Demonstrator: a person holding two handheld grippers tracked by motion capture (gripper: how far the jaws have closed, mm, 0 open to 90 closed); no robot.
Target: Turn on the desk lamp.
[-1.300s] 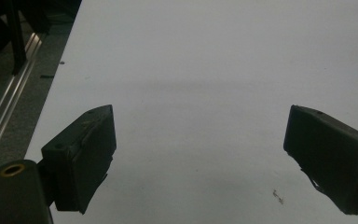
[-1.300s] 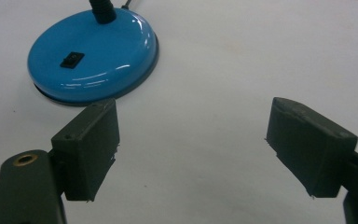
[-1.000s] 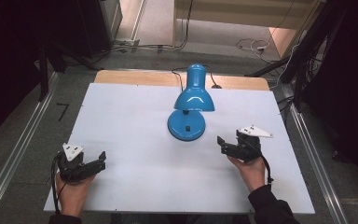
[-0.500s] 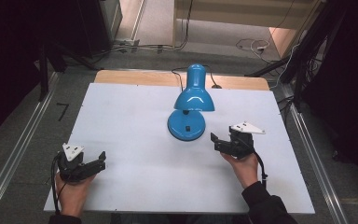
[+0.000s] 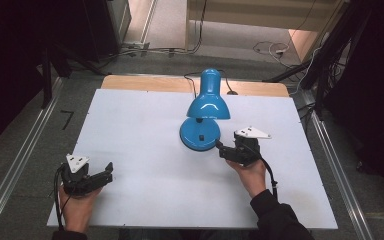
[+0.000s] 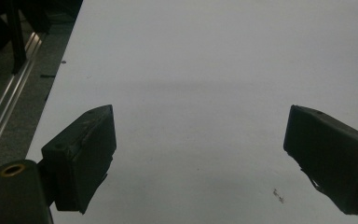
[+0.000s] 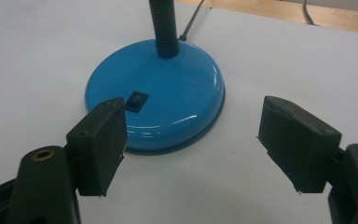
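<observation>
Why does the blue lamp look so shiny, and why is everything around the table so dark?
In the right gripper view, the lamp base has pale streaks of glare on its glossy curve. In the high view, the lamp shade shows a bright highlight, while the floor beyond the table falls into deep shadow. In the left gripper view, the picture looks dim and greyish.

A glossy blue desk lamp (image 5: 203, 117) stood upright toward the twelve o'clock side of the white table (image 5: 145, 130). Its round base (image 7: 161, 95) carried a small black rocker switch (image 7: 136, 101); the ribbed neck rose from the base, and the shade faced down.
</observation>
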